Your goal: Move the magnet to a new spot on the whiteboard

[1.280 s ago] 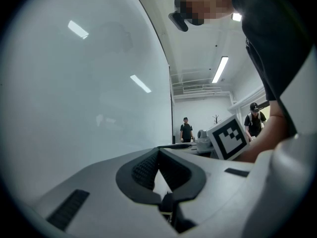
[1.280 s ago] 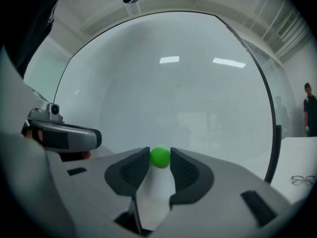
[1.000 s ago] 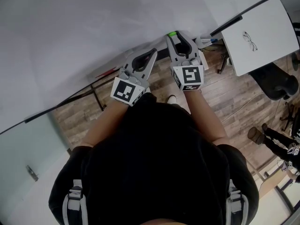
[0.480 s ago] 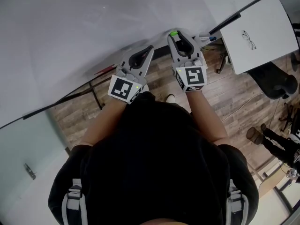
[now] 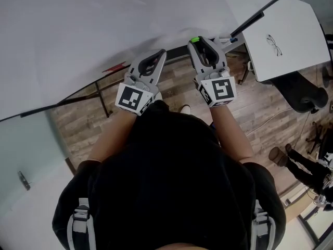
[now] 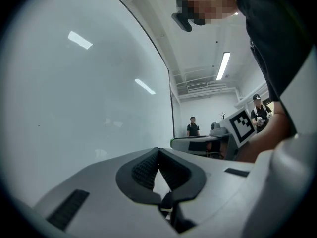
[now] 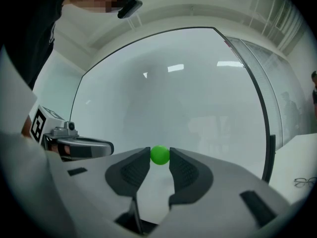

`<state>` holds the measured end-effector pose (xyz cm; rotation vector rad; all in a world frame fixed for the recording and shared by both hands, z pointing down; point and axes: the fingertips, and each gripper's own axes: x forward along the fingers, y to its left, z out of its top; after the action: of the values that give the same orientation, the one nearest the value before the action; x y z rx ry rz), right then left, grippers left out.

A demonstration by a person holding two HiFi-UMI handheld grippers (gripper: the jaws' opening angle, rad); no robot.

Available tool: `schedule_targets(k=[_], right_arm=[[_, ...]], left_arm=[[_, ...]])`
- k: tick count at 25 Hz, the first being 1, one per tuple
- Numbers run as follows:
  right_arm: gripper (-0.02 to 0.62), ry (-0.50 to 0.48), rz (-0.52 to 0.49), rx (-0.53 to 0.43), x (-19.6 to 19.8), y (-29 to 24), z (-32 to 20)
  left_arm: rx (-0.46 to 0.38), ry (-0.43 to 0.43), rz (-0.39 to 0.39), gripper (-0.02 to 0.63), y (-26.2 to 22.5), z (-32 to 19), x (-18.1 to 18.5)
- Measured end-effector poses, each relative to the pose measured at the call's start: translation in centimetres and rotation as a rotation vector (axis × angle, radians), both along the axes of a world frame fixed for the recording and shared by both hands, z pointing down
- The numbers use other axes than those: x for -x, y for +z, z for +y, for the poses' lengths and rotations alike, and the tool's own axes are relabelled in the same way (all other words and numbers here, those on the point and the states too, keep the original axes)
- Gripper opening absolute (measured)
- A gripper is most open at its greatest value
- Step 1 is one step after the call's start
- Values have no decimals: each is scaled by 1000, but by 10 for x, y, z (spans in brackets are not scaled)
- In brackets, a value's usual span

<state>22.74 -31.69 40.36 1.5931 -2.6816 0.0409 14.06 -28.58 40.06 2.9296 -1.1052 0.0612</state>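
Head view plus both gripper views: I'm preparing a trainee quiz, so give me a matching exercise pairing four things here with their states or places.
Things:
1. left tongs
2. right tongs
3. eyeglasses
4. whiteboard

States or places:
A. lying on the white table
B. shut on the green magnet
C. shut, nothing between the tips
D. broad pale surface ahead of the person

Pairs: 1-C, 2-B, 3-A, 4-D.

Right gripper (image 5: 196,41) (green magnet (image 5: 195,39) in jaws): shifted slightly rightward along whiteboard (image 5: 78,30). Left gripper (image 5: 162,52): edged up-left.
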Motion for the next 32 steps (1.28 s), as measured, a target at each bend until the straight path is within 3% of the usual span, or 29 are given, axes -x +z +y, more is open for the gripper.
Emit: schedule_targets(k=[19, 32], right_arm=[[118, -245, -20, -44, 7, -30, 115], [118, -344, -31, -76, 17, -53, 158]], left_arm=[[-71, -100, -11, 2, -29, 96, -3], [-86, -134, -38, 2, -51, 142, 1]])
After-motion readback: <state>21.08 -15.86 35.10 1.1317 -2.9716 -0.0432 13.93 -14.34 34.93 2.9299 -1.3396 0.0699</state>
